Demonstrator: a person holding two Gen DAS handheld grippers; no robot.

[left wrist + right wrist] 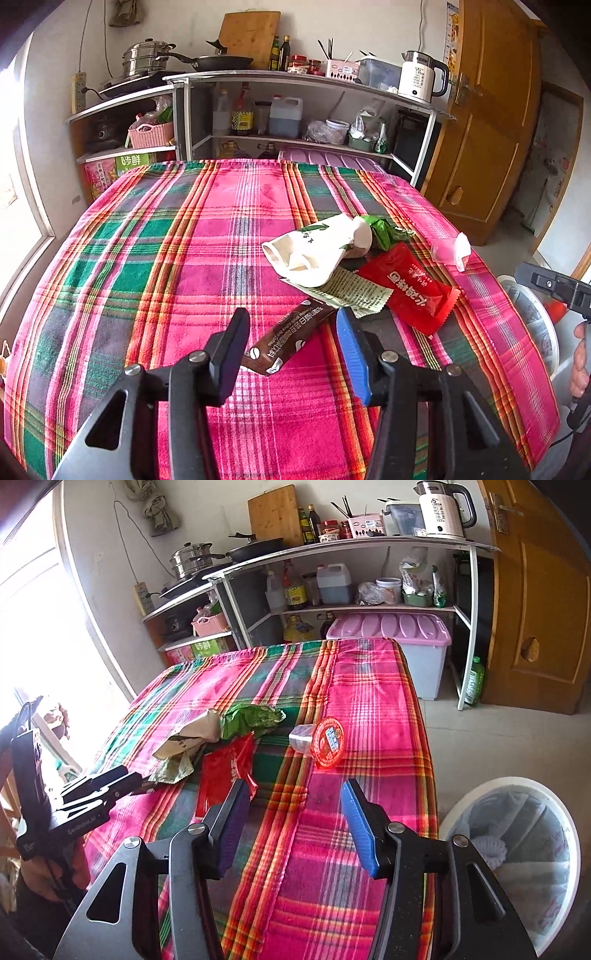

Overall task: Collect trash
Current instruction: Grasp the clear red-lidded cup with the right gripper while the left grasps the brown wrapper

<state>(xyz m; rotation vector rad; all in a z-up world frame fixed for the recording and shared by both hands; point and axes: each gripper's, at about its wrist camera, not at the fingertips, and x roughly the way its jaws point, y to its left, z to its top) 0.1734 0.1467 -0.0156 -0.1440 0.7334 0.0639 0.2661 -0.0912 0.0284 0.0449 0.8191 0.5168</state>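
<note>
two grippers are over one table [155, 236] covered in a pink, green and orange plaid cloth. the left gripper [291, 336] has its jaws spread apart with one brown coffee sachet [291, 338] lying on the cloth in the gap between them; the pads do not press on it. the right gripper [291, 812] is also spread wide, with nothing but cloth between its jaws.

the trash sits in one loose cluster at about two o'clock from the left gripper. counted there: one white crumpled paper bag [317, 251], one green foil wrapper [388, 230] just behind it at one o'clock, one red sauce packet [410, 288] at four o'clock of the bag, one pale printed wrapper [347, 291] partly under the bag, and one clear plastic cup [452, 251] on its side near the table's right edge. in the right wrist view that cup [303, 736] shows one red peel-off lid [328, 742], at twelve o'clock from the right gripper.

one white bin [517, 853] with a clear liner stands on the floor at three o'clock of the right gripper, beside the table, with pale trash inside.
</note>
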